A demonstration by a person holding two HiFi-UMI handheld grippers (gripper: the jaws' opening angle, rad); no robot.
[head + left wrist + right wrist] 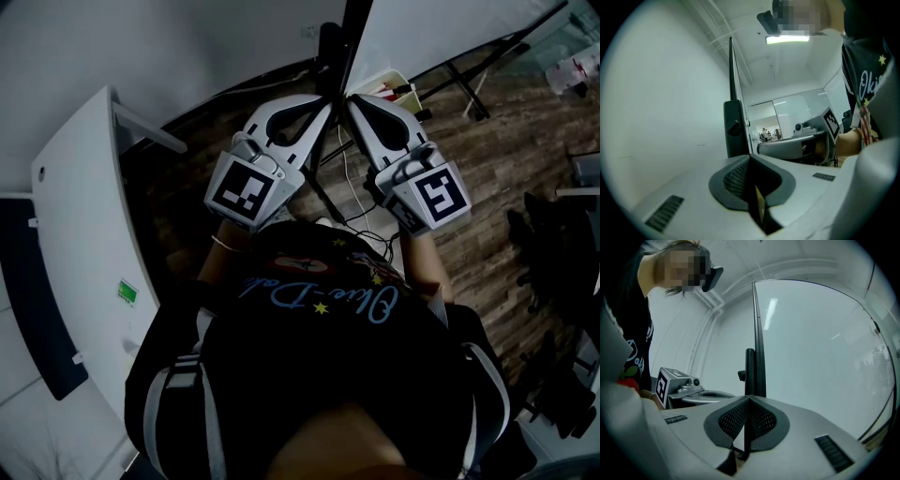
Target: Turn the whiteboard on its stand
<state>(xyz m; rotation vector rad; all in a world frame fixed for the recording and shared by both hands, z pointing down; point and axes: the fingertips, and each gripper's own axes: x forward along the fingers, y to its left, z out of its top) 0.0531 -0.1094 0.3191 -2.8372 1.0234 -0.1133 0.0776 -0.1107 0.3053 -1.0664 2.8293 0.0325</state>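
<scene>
Black along its rim and white on its face: met the whiteboard edge-on at the top of the head view, upright on its stand, face falling away to the right over the wood floor. Saw the left gripper and the right gripper held up side by side ahead of the chest, tips converging on that same dark rim, marker cubes facing back toward the camera. Judged neither hand the nearer, with both at one spot on the board. Noted a white table well apart on the left.

Looked next through the left gripper view. Found the pads pressed together with a thin dark strip caught between them, taken to be the board's rim, though not seen cleanly there. Followed the rim straight up and away from the jaws, white face spreading to its left, black stand post with its knob just beyond the tips, other gripper just beside on the right.

Looked last through the right gripper view. Found those pads closed on the thin black rim as well, nothing spread. Traced the rim rising upright from the jaws, face now lying to the right, stand post just behind it on the left.

Reckoned the turn to hinge on that: long axis upright, pivot close beyond the fingers, so a sideways sweep of the pinched rim about the stand post rather than any lift.
</scene>
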